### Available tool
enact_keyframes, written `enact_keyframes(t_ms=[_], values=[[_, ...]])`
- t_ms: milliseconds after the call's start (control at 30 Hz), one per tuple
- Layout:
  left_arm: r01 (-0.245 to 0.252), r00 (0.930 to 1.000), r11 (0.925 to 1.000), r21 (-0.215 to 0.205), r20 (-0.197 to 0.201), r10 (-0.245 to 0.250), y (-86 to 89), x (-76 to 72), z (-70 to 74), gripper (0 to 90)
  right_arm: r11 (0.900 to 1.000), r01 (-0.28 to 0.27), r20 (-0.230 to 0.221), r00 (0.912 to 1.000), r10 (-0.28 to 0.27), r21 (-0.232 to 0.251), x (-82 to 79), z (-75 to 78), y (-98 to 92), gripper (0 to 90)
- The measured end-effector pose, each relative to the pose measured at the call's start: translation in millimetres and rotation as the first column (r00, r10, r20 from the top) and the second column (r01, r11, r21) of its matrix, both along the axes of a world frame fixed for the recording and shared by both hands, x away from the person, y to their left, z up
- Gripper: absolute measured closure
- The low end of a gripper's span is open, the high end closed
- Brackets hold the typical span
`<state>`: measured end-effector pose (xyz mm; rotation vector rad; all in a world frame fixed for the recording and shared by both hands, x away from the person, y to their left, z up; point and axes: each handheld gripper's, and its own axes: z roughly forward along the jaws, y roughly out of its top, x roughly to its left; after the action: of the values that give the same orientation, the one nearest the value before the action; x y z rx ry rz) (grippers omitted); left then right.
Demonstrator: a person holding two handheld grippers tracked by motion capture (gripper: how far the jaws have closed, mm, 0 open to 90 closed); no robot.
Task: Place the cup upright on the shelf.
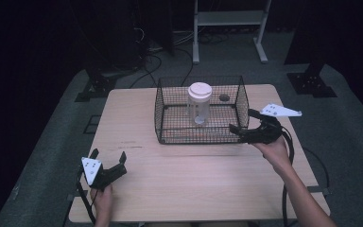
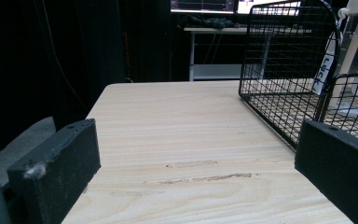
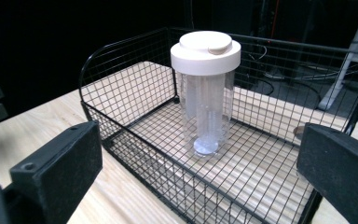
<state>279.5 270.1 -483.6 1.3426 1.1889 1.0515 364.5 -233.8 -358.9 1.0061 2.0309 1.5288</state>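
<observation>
Writing: tag (image 2: 324, 70) on basket, unreadable
Count: one basket (image 1: 201, 109), far table (image 1: 137, 118) edge; one jar (image 1: 199, 103) inside
Left gripper (image 1: 108, 160): spread, empty
Right gripper (image 1: 243, 122): spread, empty

Looks like a lab / recording setup, not a home. Light wood table (image 1: 194, 184) sits alone on grey carpet (image 1: 52, 142), w/ black curtains all round the bkgd. Loose cables (image 1: 151, 61) run across the floor behind it, next to a white metal stand (image 1: 229, 28) on legs. Black floor brackets (image 1: 312, 80) sit at both far corners. Monitors (image 2: 205, 5) glow on a bench at the back, seen from left gripper view.
</observation>
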Motion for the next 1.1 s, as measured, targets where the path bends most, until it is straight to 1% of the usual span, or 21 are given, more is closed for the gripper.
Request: enact_keyframes(t_ms=[33,100,167,200,300,400,433,500,533,767,833,1033,1100], values=[[-0.001,1.0000,1.0000,0.000,0.000,0.001,-0.1,-0.1,0.0,0.0,1.000,-0.001,-0.001,1.0000,0.001,0.004,-1.2,-1.1,-1.0,0.0],[0.000,1.0000,1.0000,0.001,-0.001,0.000,0.0,0.0,0.0,0.0,1.000,0.003,0.000,1.0000,-0.003,-0.005,-3.3,-3.9,-2.4,0.0],[-0.001,1.0000,1.0000,0.004,-0.002,0.001,0.0,-0.2,0.1,0.0,1.000,0.004,-0.010,0.9999,-0.004,-0.009,-6.4,-9.4,-4.3,0.0],[-0.001,1.0000,1.0000,0.004,-0.002,0.001,0.1,-0.1,0.1,0.0,1.000,0.004,-0.010,0.9999,-0.004,-0.009,-6.4,-9.4,-4.3,0.0],[-0.003,1.0000,1.0000,0.005,-0.001,0.003,-0.2,0.0,0.1,0.0,1.000,0.005,-0.017,0.9998,-0.005,0.002,-9.2,-14.9,-7.4,0.0],[-0.003,1.0000,1.0000,0.007,-0.002,0.003,-0.3,0.0,0.0,0.0,1.000,0.008,-0.019,0.9998,-0.008,-0.003,-11.1,-17.6,-8.7,0.0],[-0.003,1.0000,1.0000,0.006,-0.002,0.003,-0.2,0.0,0.0,0.0,1.000,0.012,-0.025,0.9996,-0.011,0.007,-12.8,-20.2,-10.5,0.0],[-0.004,1.0000,1.0000,0.006,-0.002,0.004,-0.2,0.1,0.1,0.0,1.000,0.010,-0.033,0.9994,-0.010,0.010,-13.5,-20.9,-11.1,0.0],[-0.004,1.0000,1.0000,0.005,-0.001,0.004,-0.2,0.0,0.1,0.0,1.000,0.012,-0.024,0.9997,-0.012,0.011,-14.8,-21.6,-11.8,0.0],[-0.003,1.0000,1.0000,0.007,-0.002,0.003,-0.4,-0.1,0.0,0.0,1.000,0.020,-0.030,0.9994,-0.020,0.008,-23.5,-27.5,-17.3,0.0],[-0.004,1.0000,1.0000,0.007,0.000,0.004,-0.5,-0.1,0.1,0.0,1.000,0.022,-0.024,0.9995,-0.022,0.004,-24.8,-28.6,-18.1,0.0],[-0.005,1.0000,1.0000,0.009,-0.002,0.005,-0.7,-0.1,0.1,0.0,0.999,0.036,-0.038,0.9986,-0.036,0.004,-31.2,-36.3,-24.6,0.0],[-0.004,1.0000,1.0000,0.008,-0.002,0.004,-0.7,-0.1,0.0,0.0,0.999,0.045,-0.038,0.9983,-0.044,0.012,-32.8,-38.6,-26.9,0.0]])
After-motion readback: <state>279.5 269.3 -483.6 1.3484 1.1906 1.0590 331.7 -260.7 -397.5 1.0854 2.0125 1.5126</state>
